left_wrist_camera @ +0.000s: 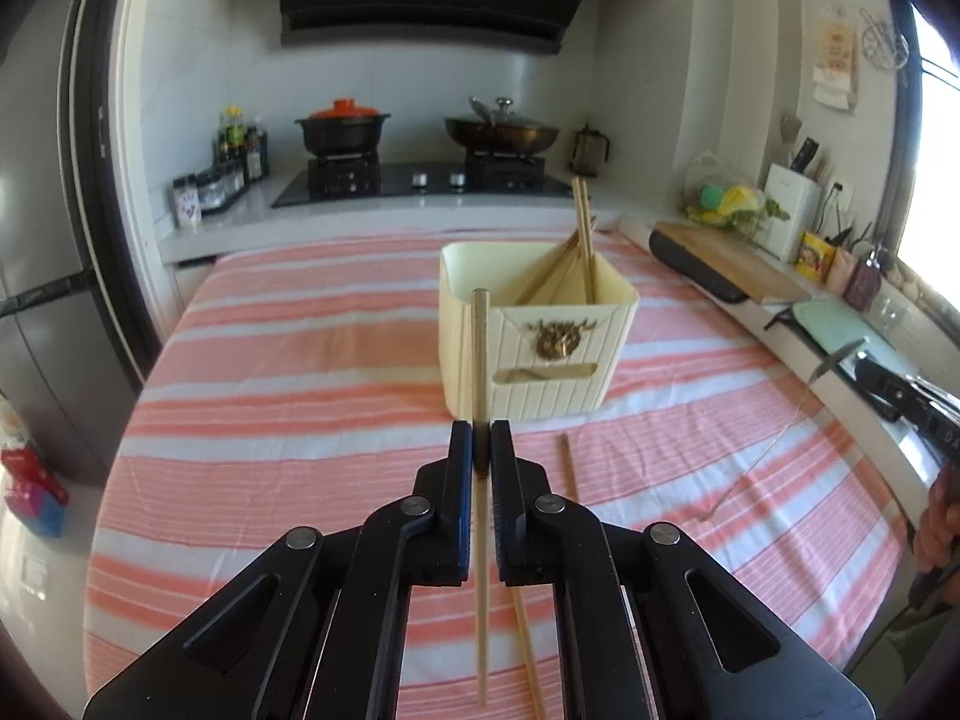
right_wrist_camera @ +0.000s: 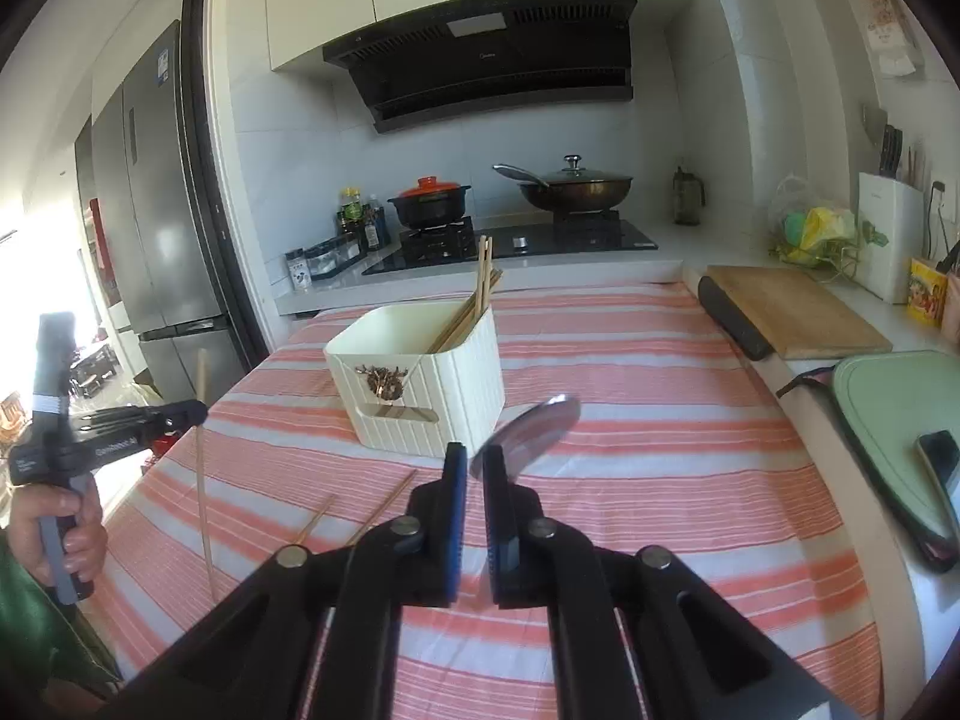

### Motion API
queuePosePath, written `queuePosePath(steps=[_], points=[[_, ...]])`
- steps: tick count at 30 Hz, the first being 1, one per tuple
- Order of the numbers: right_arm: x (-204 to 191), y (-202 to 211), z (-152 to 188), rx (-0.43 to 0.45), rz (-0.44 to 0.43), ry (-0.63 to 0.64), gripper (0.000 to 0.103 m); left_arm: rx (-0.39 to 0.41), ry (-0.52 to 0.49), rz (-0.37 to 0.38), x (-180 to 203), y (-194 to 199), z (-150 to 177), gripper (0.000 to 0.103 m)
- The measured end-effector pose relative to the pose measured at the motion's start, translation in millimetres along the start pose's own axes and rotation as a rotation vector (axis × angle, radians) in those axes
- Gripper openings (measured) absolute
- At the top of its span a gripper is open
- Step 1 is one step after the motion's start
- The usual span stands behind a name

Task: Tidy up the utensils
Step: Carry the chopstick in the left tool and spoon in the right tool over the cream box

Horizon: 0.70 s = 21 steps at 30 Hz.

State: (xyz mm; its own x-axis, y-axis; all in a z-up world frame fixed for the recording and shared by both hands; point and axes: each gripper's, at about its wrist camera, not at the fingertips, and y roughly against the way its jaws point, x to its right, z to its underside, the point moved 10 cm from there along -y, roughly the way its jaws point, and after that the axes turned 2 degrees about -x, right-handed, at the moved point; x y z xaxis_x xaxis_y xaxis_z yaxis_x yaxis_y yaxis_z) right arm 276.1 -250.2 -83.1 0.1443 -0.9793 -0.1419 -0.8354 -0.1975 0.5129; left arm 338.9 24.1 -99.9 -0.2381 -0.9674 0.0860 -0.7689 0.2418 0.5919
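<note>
A cream ribbed utensil box [left_wrist_camera: 540, 348] stands on the pink striped cloth [left_wrist_camera: 288, 360] and holds several wooden chopsticks [left_wrist_camera: 579, 240]. My left gripper [left_wrist_camera: 481, 444] is shut on one chopstick [left_wrist_camera: 480, 354], held upright just in front of the box. The right wrist view shows the box [right_wrist_camera: 432, 384] too, with the left gripper [right_wrist_camera: 180, 414] and its chopstick [right_wrist_camera: 201, 456] at the left. My right gripper [right_wrist_camera: 474, 468] is shut on a metal spoon [right_wrist_camera: 528, 429], right of the box. The spoon also shows in the left wrist view [left_wrist_camera: 837, 357]. Loose chopsticks [right_wrist_camera: 384, 501] lie on the cloth.
A stove with a black pot [left_wrist_camera: 342, 129] and a wok [left_wrist_camera: 501, 132] stands at the back. A wooden cutting board [right_wrist_camera: 792, 312] and a green board [right_wrist_camera: 888, 420] with a phone [right_wrist_camera: 942, 468] lie on the right counter. A fridge [right_wrist_camera: 156, 222] stands left.
</note>
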Motion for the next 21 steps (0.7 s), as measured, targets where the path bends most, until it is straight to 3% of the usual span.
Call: queuePosePath(steps=[5, 9, 10, 11, 13, 18, 21], points=[[13, 0, -9, 0.003, 0.014, -0.036, 0.007, 0.017, 0.009, -0.006, -6, 4, -3, 0.004], [36, 3, -6, -0.029, 0.074, -0.042, 0.007, 0.013, 0.021, -0.006, -11, 4, 0, 0.004], [45, 1, -2, -0.058, 0.111, -0.038, 0.013, 0.013, 0.026, -0.003, -11, 7, 0, 0.004], [55, -4, 5, -0.105, 0.155, -0.034, 0.04, 0.014, 0.033, 0.0, -12, 7, 0, 0.004], [75, -15, 24, -0.188, 0.209, -0.067, 0.07, 0.016, 0.045, 0.005, -14, 7, 0, 0.004], [106, -55, 72, -0.329, 0.217, -0.239, 0.069, 0.022, 0.068, 0.015, -17, 7, 2, 0.004], [107, -83, 87, -0.371, 0.195, -0.311, 0.067, 0.02, 0.069, 0.018, -18, 7, 1, 0.004]])
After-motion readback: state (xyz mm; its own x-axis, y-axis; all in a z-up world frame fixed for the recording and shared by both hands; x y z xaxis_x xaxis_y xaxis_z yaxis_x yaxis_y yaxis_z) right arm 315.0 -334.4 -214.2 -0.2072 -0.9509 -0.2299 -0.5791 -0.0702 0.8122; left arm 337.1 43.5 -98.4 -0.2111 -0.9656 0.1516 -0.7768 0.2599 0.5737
